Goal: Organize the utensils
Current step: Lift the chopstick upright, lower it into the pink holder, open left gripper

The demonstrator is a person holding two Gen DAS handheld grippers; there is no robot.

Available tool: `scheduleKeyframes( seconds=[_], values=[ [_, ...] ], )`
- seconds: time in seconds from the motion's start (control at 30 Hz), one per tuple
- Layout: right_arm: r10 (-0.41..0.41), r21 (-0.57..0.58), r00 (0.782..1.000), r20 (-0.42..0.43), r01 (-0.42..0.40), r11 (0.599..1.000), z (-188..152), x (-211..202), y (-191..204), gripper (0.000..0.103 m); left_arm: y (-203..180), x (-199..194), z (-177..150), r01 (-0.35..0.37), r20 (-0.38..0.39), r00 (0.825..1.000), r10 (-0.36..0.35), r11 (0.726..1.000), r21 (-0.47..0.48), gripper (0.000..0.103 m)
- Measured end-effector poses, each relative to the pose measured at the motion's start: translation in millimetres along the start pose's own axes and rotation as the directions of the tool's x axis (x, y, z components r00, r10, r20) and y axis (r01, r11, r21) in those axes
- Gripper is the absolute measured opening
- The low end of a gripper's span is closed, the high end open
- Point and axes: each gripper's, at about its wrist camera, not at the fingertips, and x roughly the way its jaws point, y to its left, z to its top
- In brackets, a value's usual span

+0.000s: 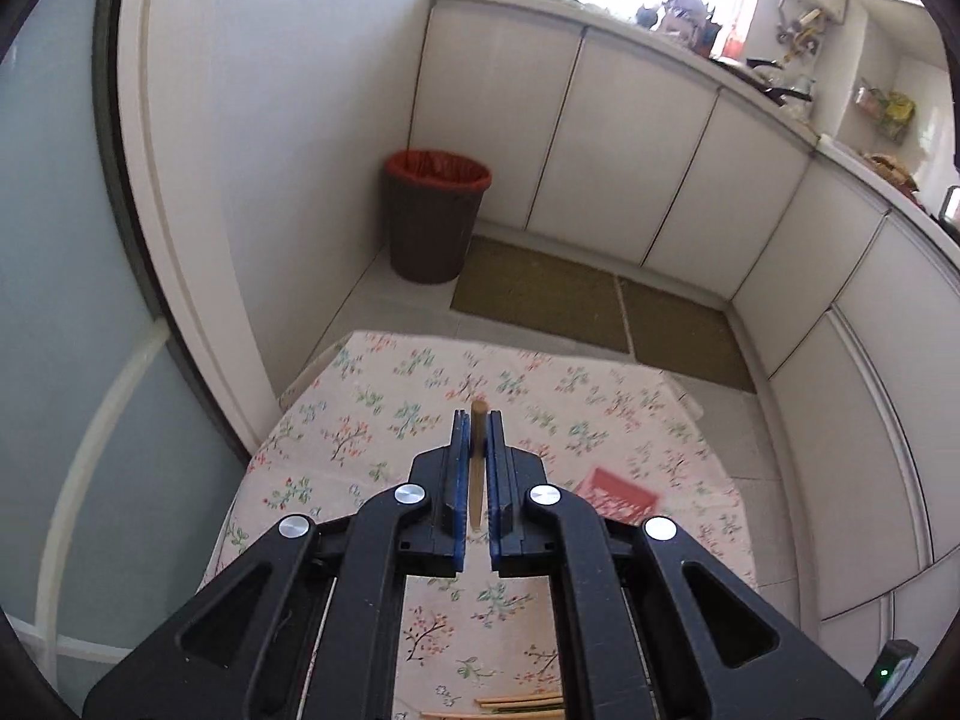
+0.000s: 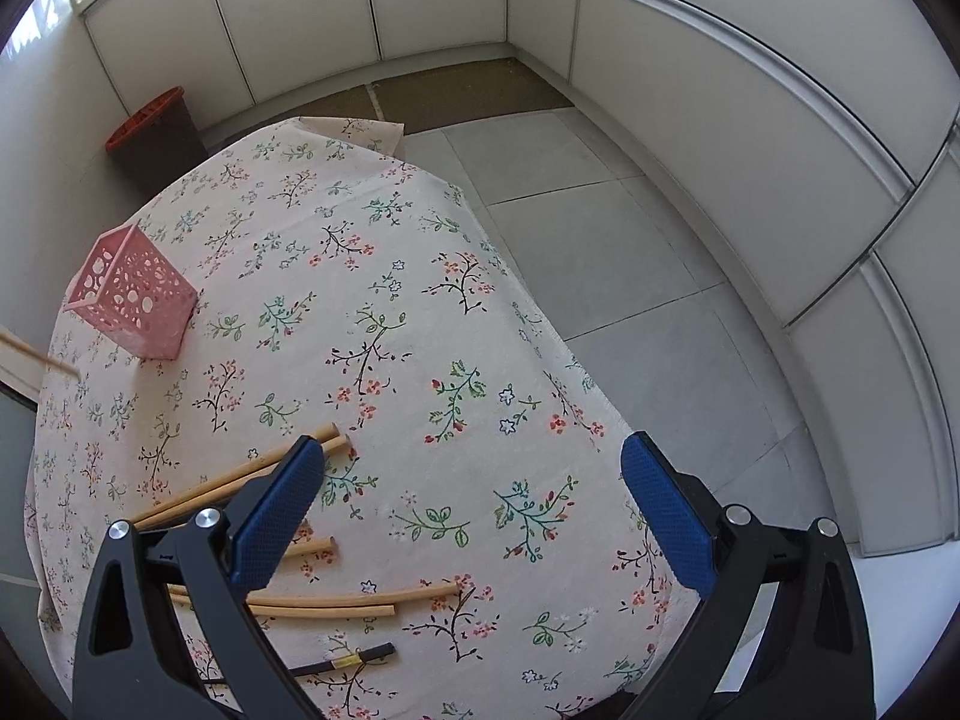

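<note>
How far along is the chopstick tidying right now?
Nothing visibly stowed: the pink perforated holder looks empty. In hand: the left tool grips one wooden chopstick. Left: wooden chopsticks and a black chopstick on the floral tablecloth; the right tool is open.

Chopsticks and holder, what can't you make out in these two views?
- Right wrist view: near ends of the chopsticks on the table, hidden behind the right gripper.
- Left wrist view: pink holder blurred, partly behind the left gripper; the held chopstick partly covered.

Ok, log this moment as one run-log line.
left claw: shut on chopstick | right claw: open, empty | pink holder: upright on table | loose chopsticks: on tablecloth
</note>
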Motion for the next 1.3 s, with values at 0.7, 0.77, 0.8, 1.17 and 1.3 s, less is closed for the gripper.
scheduleKeyframes(
  seconds=[0.7, 0.77, 0.8, 1.17, 1.3],
  values=[
    [0.068, 0.105, 0.995, -0.069, -0.060, 0.993, 6, 9, -26, 0.096, -115, 24, 20, 0.093, -0.001, 0.996, -0.095, 0.979, 0.180, 0.004],
    [0.066, 0.109, 0.996, -0.064, -0.059, 0.992, 6, 8, -26, 0.096, -113, 36, 7, 0.096, -0.029, 0.995, -0.093, 0.978, 0.186, 0.006],
    [0.064, 0.110, 0.996, -0.060, -0.057, 0.992, 6, 8, -25, 0.096, -112, 41, 1, 0.098, -0.046, 0.995, -0.091, 0.977, 0.189, 0.006],
    [0.228, 0.195, 0.954, -0.194, -0.190, 0.962, 2, 22, -6, 0.096, -88, -13, -13, 0.185, 0.094, 0.975, -0.203, 0.968, 0.169, 0.044],
    [0.287, 0.309, 0.910, -0.298, -0.193, 0.931, -15, 24, -6, 0.096, -76, -55, -17, 0.216, 0.189, 0.951, -0.244, 0.964, 0.156, 0.056]
  ],
)
